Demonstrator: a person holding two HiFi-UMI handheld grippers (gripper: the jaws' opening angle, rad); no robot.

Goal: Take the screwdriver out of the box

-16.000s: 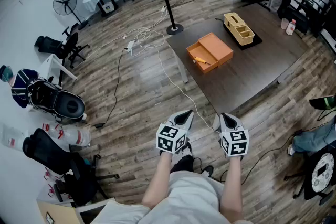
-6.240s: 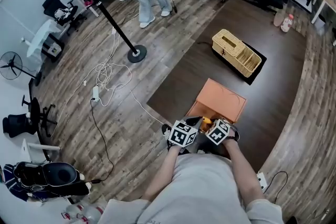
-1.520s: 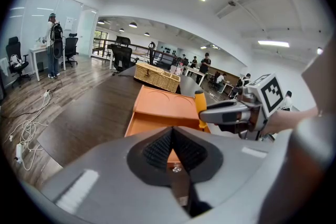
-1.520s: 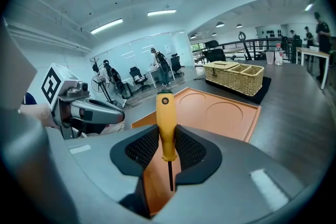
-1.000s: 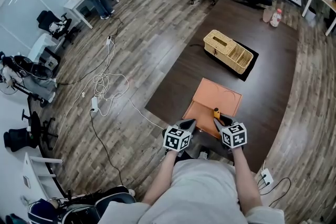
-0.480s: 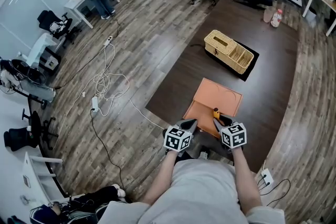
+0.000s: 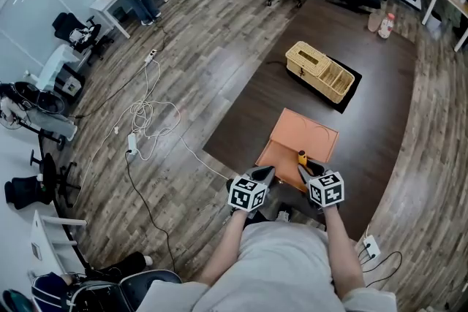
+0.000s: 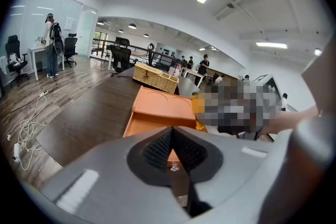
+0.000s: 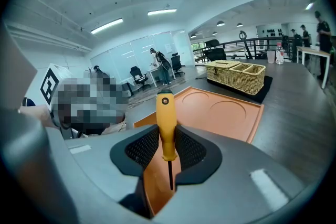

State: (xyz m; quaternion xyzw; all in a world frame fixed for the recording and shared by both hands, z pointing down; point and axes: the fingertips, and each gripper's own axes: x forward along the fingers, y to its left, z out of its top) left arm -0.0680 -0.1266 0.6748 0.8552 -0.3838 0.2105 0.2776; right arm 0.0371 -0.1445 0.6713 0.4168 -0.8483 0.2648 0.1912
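The person stood at the near end of the dark table (image 7: pixel 380 84), with both grippers held just short of the orange box (image 7: pixel 303 135). The box lay open, its lid folded flat on the far side.

The right gripper (image 7: pixel 306 172) had its pads clamped on the yellow handle of the screwdriver (image 9: pixel 166 123). The tool stood upright between the jaws, with the butt of the handle on top and the thin dark shaft pointing down. It was raised over the near edge of the box, above the open tray rather than lying in it. The left gripper (image 7: pixel 262 174) waited just beside the box's near left corner. Its tips were pressed together with nothing between them.

To my eye the pick itself was done and the task was at the carrying-out step. The tool looked lifted off the tray floor but had not been brought away from over the box.

The next move seemed to call for drawing the right gripper back or sideways from the box while keeping the grip firm, since the smooth handle could slip or swing. The tool could then go down on bare tabletop beside the box, well short of the wicker basket (image 7: pixel 319 71) beyond it. The left gripper appeared to have no part in that.
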